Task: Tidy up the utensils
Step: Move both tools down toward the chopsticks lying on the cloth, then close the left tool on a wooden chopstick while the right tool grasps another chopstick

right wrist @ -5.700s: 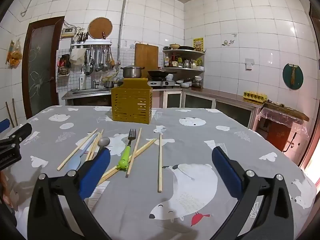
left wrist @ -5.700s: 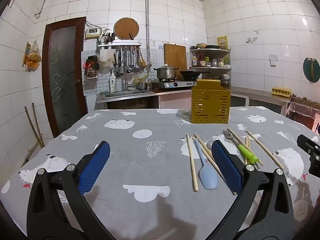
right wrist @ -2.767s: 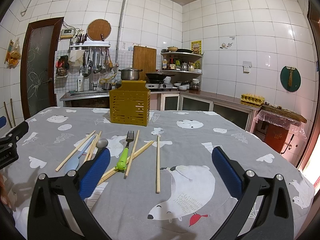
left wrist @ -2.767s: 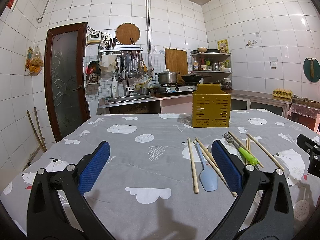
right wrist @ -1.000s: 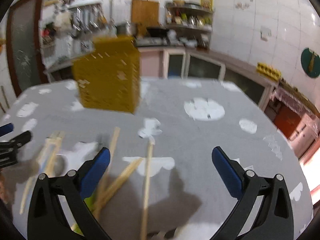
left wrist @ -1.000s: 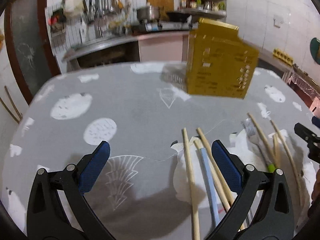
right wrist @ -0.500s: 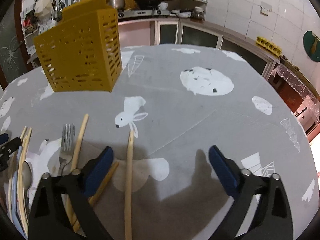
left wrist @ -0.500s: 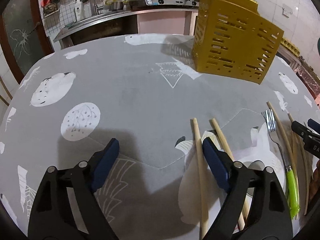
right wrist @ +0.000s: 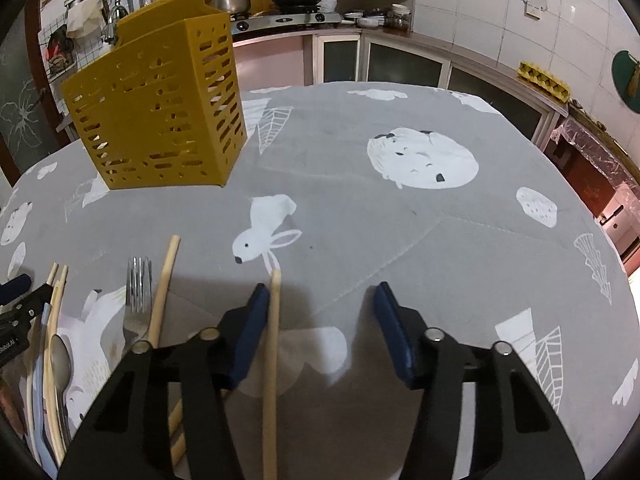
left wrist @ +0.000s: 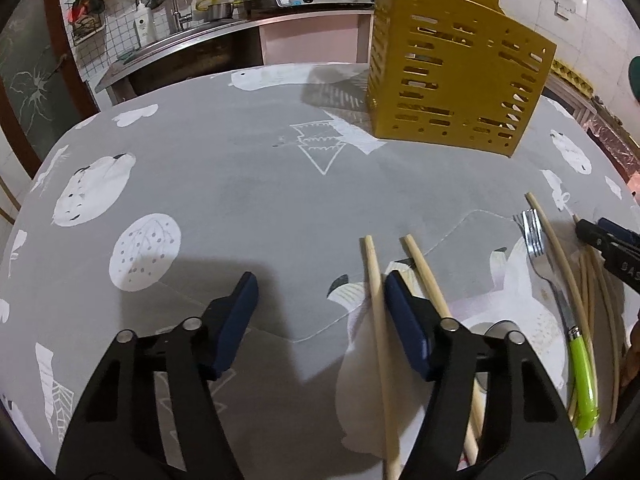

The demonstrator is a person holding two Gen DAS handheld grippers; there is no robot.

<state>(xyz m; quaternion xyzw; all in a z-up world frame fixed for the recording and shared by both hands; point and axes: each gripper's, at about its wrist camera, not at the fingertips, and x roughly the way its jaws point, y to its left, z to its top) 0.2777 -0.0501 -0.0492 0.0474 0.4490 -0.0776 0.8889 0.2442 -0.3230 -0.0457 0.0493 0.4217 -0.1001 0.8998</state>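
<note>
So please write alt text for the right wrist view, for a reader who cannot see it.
The right tool is closing around one wooden chopstick lying on a grey printed tablecloth, not yet pinching it. A yellow slotted utensil holder stands behind; a fork and more chopsticks lie left.

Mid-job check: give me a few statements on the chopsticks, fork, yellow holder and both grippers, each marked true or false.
1. A chopstick lies between the left gripper's closing jaws, not yet clamped. True.
2. The right gripper is shut on the fork. False: its jaws are closing around a chopstick; the fork lies to the side.
3. The yellow holder stands upright on the table. True.
4. The fork's handle is red. False: it is green.
5. The spoon sits inside the holder. False: the spoon lies on the tablecloth.
</note>
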